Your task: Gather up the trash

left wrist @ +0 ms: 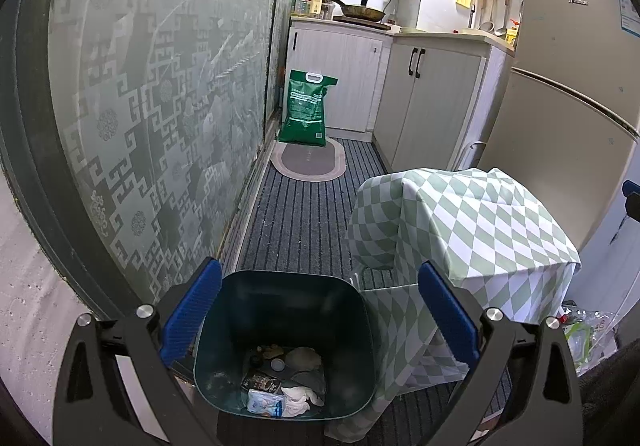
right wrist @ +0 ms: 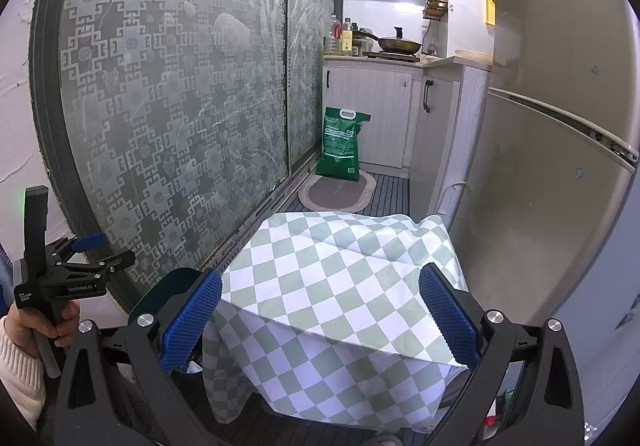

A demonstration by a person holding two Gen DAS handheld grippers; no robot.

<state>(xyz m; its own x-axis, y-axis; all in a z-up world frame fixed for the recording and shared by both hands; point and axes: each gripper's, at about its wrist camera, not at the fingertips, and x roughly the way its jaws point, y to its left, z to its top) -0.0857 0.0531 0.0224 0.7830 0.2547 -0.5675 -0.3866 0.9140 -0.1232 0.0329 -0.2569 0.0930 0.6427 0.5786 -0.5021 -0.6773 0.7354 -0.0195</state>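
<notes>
one dark green bin (left wrist: 284, 342) sits on the floor between the spread fingers of the left gripper (left wrist: 320, 322), which grips nothing; its trash (left wrist: 282, 386) is a jumble at the bottom, hard to count, with a white tissue, a blue-white packet and a dark wrapper showing. one checked cloth (right wrist: 340, 310) hides whatever stands under it, just right of the bin. the right gripper (right wrist: 320, 322) hovers near the cloth, jaws apart, empty. one green sack (left wrist: 306, 108) stands far off against the cabinets.

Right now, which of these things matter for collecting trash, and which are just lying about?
Part of the job:
- dark green bin
- trash inside it
- left hand-held gripper
- right hand-held gripper

Just lying about:
- green sack
- checkered cloth
- oval mat
- fridge
</notes>
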